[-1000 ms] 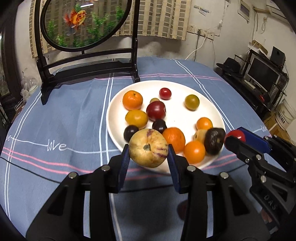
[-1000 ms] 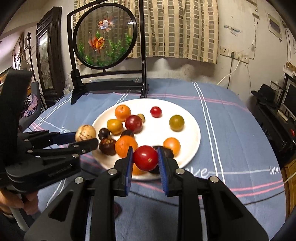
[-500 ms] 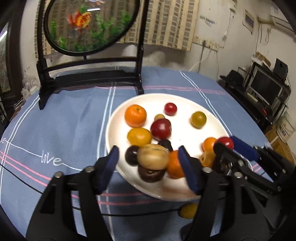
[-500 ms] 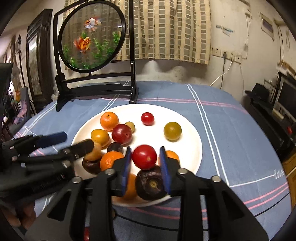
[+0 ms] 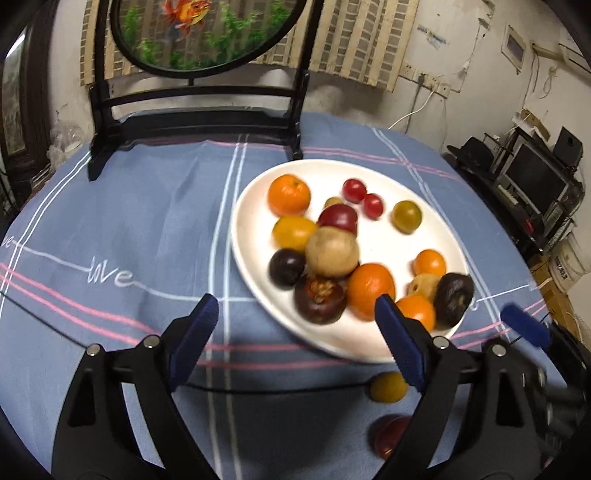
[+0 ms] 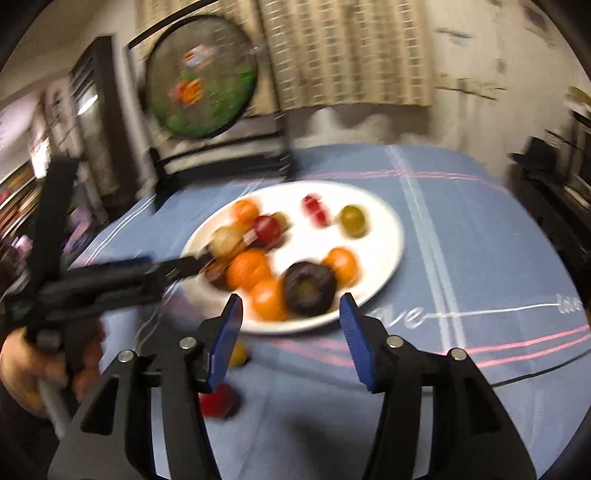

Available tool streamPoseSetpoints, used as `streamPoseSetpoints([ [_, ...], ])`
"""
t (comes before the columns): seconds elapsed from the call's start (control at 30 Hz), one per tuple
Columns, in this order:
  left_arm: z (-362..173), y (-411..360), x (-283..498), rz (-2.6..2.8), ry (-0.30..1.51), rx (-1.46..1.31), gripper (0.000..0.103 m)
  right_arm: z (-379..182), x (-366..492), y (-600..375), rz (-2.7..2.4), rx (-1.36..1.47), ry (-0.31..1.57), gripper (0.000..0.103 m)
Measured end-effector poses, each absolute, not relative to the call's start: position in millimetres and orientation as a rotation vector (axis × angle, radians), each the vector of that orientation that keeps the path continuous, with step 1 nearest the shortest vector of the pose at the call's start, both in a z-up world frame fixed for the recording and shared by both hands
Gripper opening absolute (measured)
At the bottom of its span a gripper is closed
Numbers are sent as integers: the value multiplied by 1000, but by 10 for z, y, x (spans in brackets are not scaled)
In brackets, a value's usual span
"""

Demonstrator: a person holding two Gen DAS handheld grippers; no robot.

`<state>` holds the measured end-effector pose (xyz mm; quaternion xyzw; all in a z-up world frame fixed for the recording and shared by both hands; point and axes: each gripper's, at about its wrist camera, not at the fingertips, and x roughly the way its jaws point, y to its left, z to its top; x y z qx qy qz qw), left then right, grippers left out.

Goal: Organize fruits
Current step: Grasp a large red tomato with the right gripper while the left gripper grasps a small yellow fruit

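A white plate (image 5: 384, 236) on the blue tablecloth holds several fruits: oranges, dark purple ones, red tomatoes (image 5: 372, 205) and a tan melon (image 5: 331, 252) resting on the pile. My left gripper (image 5: 299, 341) is open and empty, just short of the plate's near rim. My right gripper (image 6: 291, 334) is open and empty at the plate's near edge (image 6: 295, 326); that view is blurred. A yellow fruit (image 5: 388, 386) and a red fruit (image 5: 389, 435) lie on the cloth in front of the plate; they also show in the right wrist view: yellow fruit (image 6: 238, 354), red fruit (image 6: 218, 400).
A black stand with a round goldfish picture (image 5: 199, 33) stands at the back of the table. The left gripper's body and the hand holding it (image 6: 22, 365) fill the left of the right wrist view. Shelves and monitors (image 5: 532, 177) are off the table's right edge.
Both grippers have opened and pulled back from the plate. The tan melon now lies on the fruit pile and the red tomato on the plate beside another red one.
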<state>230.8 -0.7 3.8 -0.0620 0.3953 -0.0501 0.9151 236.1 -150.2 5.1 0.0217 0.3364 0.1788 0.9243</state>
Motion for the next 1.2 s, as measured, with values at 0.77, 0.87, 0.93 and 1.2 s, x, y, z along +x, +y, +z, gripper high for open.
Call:
streamPoseSetpoints([
  [0.77,-55,-3,2026,-78,814,-53,97,-287,2209,-1088,395,-146,848,40],
  [0.87,-78,-86,2008,-105,823,-29,97,-203,2272,-1385,310,-63,833,40],
  [0.93,-90,-181,1979,-125,829,3,97,-204,2317,-1521,268,-22,839,40],
  [1.2,-215,-625,1851,-210,851,105,92,-235,2408,-1726,184,16,845,40],
])
